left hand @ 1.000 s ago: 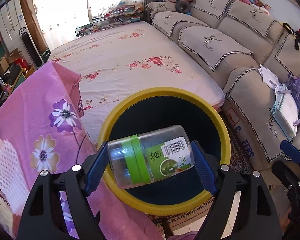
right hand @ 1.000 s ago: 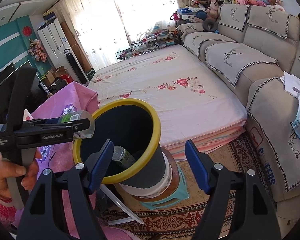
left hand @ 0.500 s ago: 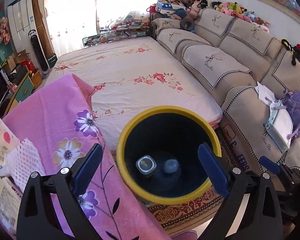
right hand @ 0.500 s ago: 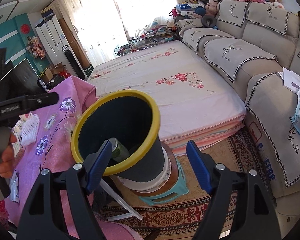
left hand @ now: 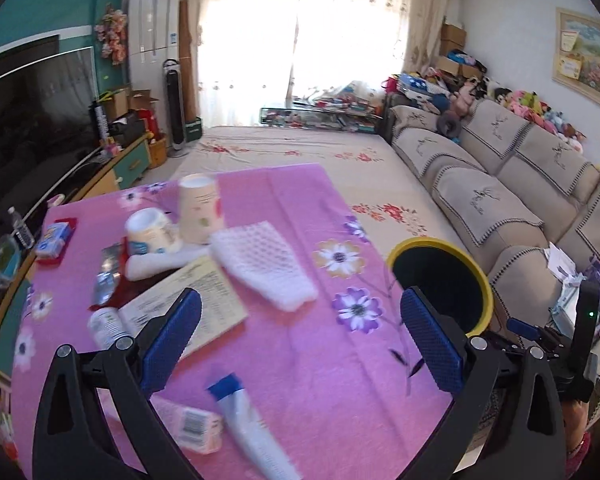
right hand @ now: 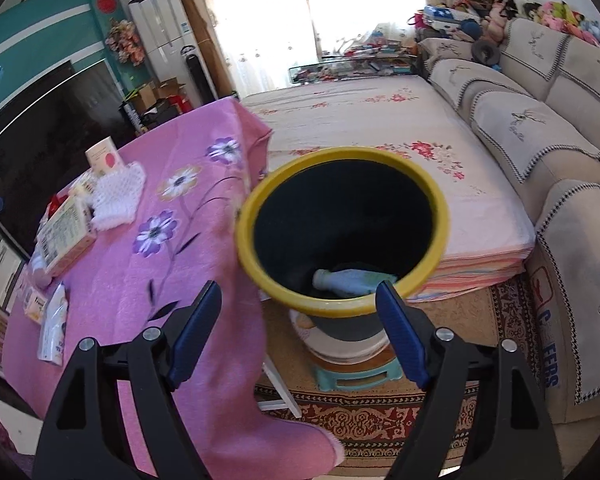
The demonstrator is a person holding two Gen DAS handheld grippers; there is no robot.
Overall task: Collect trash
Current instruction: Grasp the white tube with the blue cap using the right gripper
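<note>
Round dark bin with a yellow rim (right hand: 342, 232), standing on a pale tub atop a turquoise plastic stool (right hand: 356, 376) just beside the pink flowered tablecloth (right hand: 172, 240); only the right wrist view looks down inside, onto a pale plastic bottle (right hand: 352, 281) lying on its side at the bottom. From the left wrist view, just the rim and black mouth of the same bin (left hand: 440, 276), contents hidden. More litter on the cloth, seen best from the left wrist: white foam net sleeve (left hand: 264, 264), printed yellowish paper box (left hand: 188, 308), two pale paper cups (left hand: 180, 216), one upright and one tipped, small white bottle (left hand: 106, 326) by the box, blue-capped white tube (left hand: 248, 424) and small pink barcoded packet (left hand: 190, 426) nearest the camera, both blurred. From the right wrist, the same pile small and far to the left. Left gripper (left hand: 300, 340) over the tablecloth, blue pads wide apart, nothing between them. Right gripper (right hand: 300, 328) facing the bin, pads likewise spread and bare, the bin's near rim showing between them. Beyond, a floral-sheeted bed (right hand: 380, 120) and a beige cushioned sofa (left hand: 500, 168); patterned red rug (right hand: 380, 412) under the stool, right wrist view only.
</note>
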